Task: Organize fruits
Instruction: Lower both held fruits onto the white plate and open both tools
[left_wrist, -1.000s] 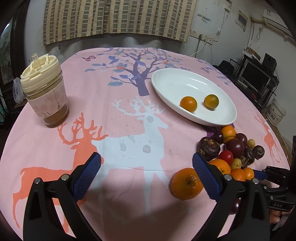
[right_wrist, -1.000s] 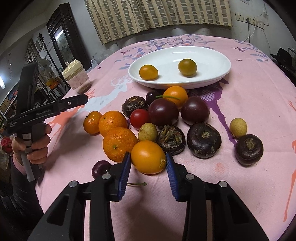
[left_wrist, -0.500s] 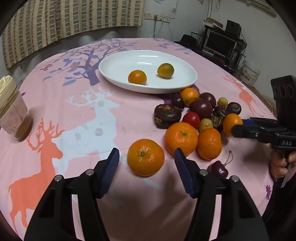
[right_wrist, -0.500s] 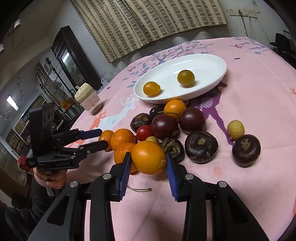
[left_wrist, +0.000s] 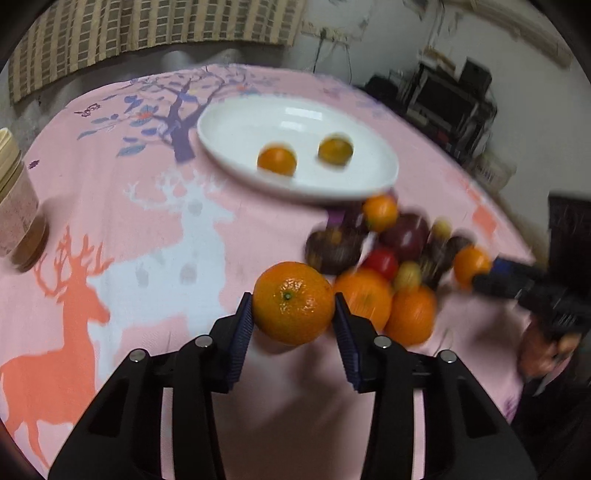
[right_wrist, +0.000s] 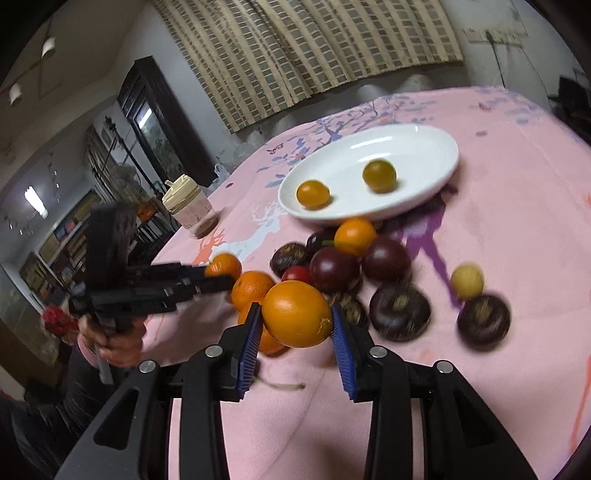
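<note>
My left gripper (left_wrist: 293, 314) is shut on a dimpled mandarin (left_wrist: 293, 302) and holds it above the pink cloth. My right gripper (right_wrist: 295, 321) is shut on a smooth orange fruit (right_wrist: 297, 314), lifted over the pile. A white oval plate (left_wrist: 236, 125) holds two small orange fruits (left_wrist: 277, 160) (left_wrist: 335, 150); it also shows in the right wrist view (right_wrist: 424, 144). A pile of mandarins (left_wrist: 364, 297), dark purple fruits (right_wrist: 334, 269), a red tomato (left_wrist: 382, 260) and small yellow fruits (right_wrist: 467, 280) lies in front of the plate. The left gripper (right_wrist: 218, 275) shows from the side in the right wrist view.
A lidded cup (right_wrist: 190, 208) with brown contents stands at the table's left side, also in the left wrist view (left_wrist: 14, 218). Shelves and a dark cabinet (right_wrist: 155, 122) stand beyond the table's left edge. Electronics (left_wrist: 454, 99) sit beyond the right edge.
My left gripper has closed on the mandarin and lifted it. My right gripper has raised the orange fruit higher above the pile.
</note>
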